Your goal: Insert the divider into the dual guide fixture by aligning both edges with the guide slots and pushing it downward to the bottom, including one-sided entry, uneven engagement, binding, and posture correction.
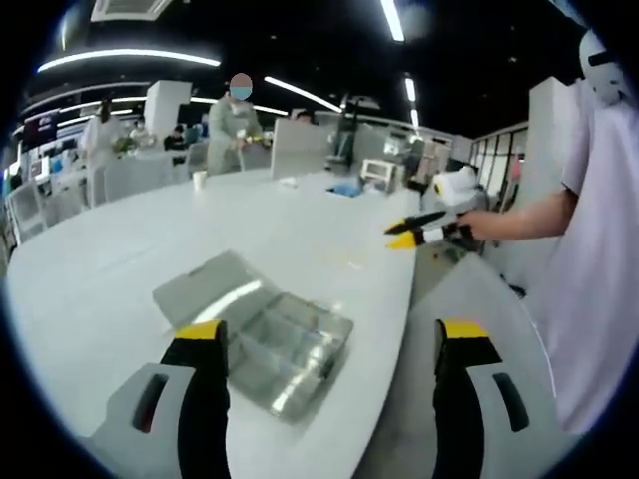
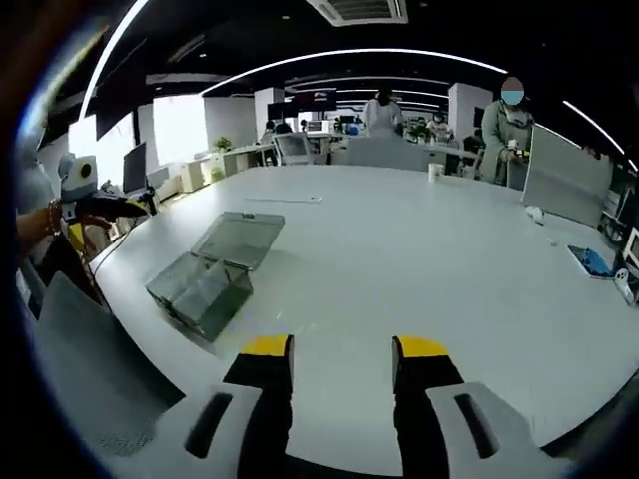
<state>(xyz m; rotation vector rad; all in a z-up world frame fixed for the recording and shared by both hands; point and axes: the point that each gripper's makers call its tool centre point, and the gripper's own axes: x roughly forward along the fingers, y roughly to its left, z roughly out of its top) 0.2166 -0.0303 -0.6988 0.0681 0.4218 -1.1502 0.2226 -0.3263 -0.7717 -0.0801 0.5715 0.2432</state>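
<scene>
The left gripper (image 1: pixel 331 334) hangs over the desk (image 1: pixel 120 269) edge, jaws wide apart and holding nothing. A clear box (image 1: pixel 275 344) with its lid (image 1: pixel 205 284) laid open toward 11 o'clock sits just past the left jaw tip. The right gripper (image 1: pixel 414 232) shows at 2 o'clock in a hand (image 1: pixel 477 226).

In the right gripper view, the right gripper (image 2: pixel 344 349) has its jaws apart and empty; the box (image 2: pixel 202 289) lies at 10 o'clock near the desk (image 2: pixel 429 249) edge. No divider is discernible.

Person in a white short-sleeved shirt (image 1: pixel 599 249); black grippers have yellow-tipped fingers (image 1: pixel 200 330).
</scene>
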